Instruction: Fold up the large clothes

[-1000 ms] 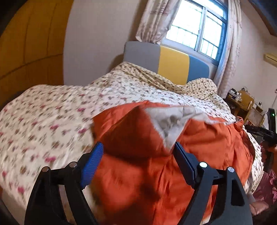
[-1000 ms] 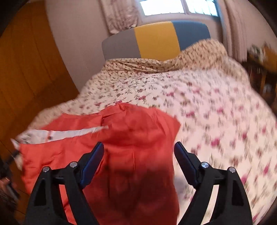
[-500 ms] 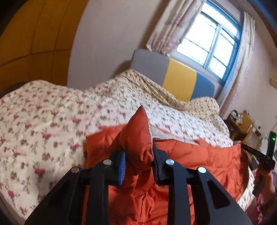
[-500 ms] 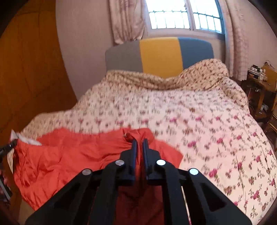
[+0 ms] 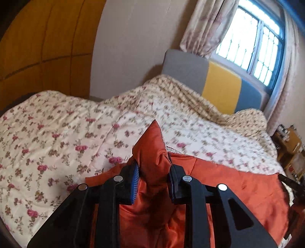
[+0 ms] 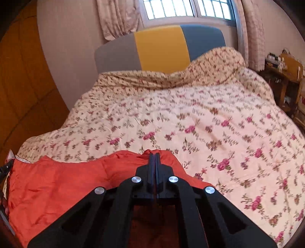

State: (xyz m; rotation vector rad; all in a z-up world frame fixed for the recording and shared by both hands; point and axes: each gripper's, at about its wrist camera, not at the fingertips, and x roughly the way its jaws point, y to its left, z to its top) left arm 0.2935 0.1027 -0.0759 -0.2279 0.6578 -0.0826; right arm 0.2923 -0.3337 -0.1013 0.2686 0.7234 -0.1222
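A large orange garment (image 5: 238, 187) lies at the near edge of a bed with a floral quilt (image 5: 57, 133). My left gripper (image 5: 153, 169) is shut on a bunched corner of the garment, which sticks up in a point between the blue pads. In the right wrist view the garment (image 6: 57, 183) spreads to the left. My right gripper (image 6: 154, 158) is shut on its far edge, with the jaws pressed almost together. The other gripper shows as a dark shape at the right edge of the left wrist view (image 5: 293, 187).
The floral quilt (image 6: 209, 124) covers the whole bed up to a grey, yellow and blue headboard (image 6: 162, 47). A wooden wardrobe (image 5: 38, 47) stands on the left. A wooden desk with clutter (image 6: 286, 68) stands at the right, below a curtained window (image 6: 186, 7).
Both grippers were open over the garment one second ago. They have since shut on it and lifted its edge, drawing it toward the near side of the bed.
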